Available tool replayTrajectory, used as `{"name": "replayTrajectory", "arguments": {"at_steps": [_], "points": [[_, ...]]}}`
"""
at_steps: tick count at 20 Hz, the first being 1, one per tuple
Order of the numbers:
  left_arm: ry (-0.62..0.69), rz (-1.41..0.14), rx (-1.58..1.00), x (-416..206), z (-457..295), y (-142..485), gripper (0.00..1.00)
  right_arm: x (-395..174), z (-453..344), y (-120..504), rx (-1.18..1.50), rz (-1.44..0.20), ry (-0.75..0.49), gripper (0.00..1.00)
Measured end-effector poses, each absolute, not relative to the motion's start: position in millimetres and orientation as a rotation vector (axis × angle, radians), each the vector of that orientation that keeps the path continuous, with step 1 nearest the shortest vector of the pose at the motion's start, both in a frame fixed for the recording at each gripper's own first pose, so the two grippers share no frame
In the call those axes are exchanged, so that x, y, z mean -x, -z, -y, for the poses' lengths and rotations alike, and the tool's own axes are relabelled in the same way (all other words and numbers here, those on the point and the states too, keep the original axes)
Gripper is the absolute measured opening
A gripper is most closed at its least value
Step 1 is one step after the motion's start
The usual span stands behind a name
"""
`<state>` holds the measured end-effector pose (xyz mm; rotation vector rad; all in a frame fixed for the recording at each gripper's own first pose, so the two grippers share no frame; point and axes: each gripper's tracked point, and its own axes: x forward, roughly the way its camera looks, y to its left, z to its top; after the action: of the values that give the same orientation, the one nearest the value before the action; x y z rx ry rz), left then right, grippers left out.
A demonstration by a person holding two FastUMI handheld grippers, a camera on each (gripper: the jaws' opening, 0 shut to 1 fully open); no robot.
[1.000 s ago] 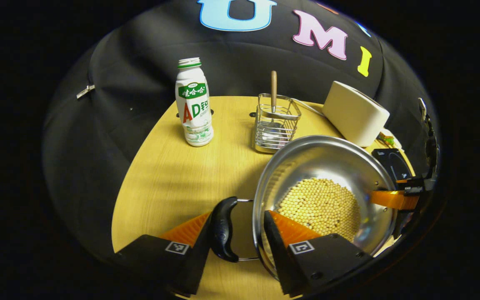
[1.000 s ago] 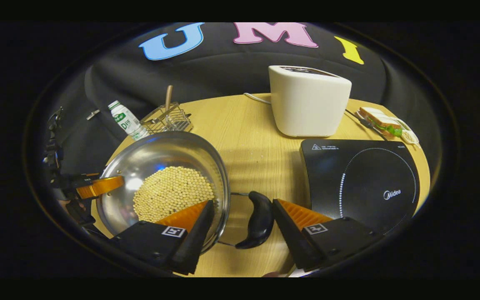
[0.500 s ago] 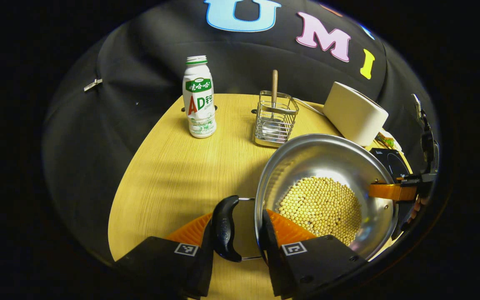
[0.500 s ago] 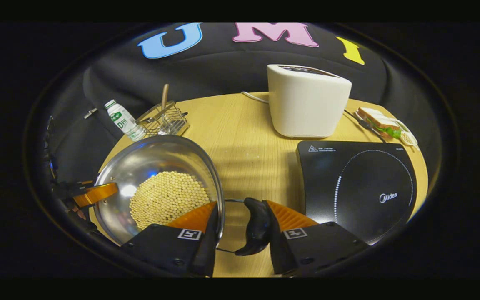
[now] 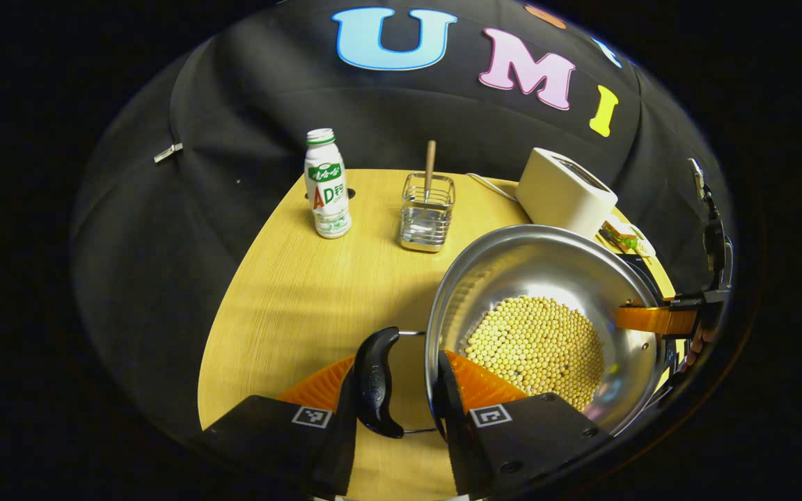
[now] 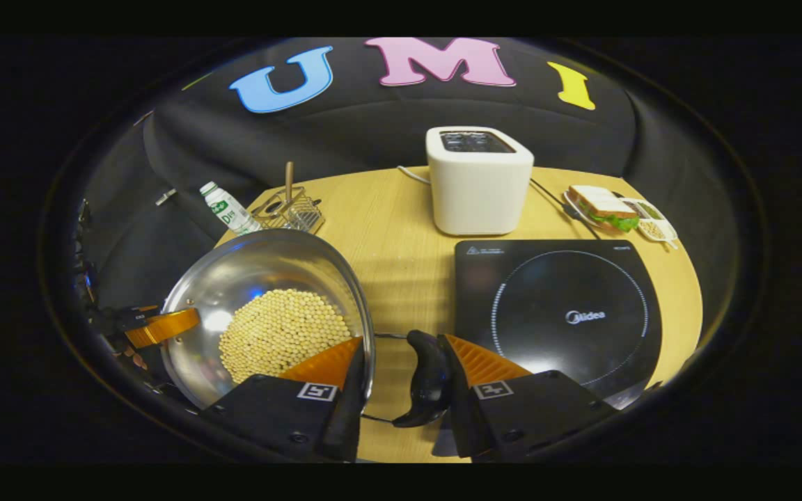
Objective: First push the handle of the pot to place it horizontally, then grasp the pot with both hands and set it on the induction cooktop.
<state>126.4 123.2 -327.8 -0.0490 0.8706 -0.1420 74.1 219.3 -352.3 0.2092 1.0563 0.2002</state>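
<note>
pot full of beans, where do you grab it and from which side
Grip the pot by its two black side handles, one gripper from each side, fingers straddling handle and rim. The handles stick out level on opposite sides, and the beans call for a balanced hold.

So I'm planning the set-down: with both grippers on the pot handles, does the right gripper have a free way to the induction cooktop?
Probably yes: the cooktop lies bare right beside the right gripper.
</note>
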Motion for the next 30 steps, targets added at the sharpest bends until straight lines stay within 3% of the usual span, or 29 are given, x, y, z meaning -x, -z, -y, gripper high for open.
{"name": "replayTrajectory", "arguments": {"at_steps": [13,18,19,20,30], "points": [[0.231,-0.833,0.024,-121,12,267,0.57,-65,-75,310,-0.218,-1.006,-0.130,0.55],[0.269,-0.852,0.030,-124,75,277,0.57,-67,-16,317,-0.205,-1.022,-0.096,0.55],[0.275,-0.856,0.031,-127,86,279,0.57,-67,-4,320,-0.203,-1.026,-0.089,0.51],[0.280,-0.859,0.032,-129,96,281,0.57,-69,4,324,-0.205,-1.029,-0.083,0.55],[0.311,-0.869,0.001,-158,167,305,0.57,-92,71,365,-0.238,-1.054,-0.042,0.55]]}}
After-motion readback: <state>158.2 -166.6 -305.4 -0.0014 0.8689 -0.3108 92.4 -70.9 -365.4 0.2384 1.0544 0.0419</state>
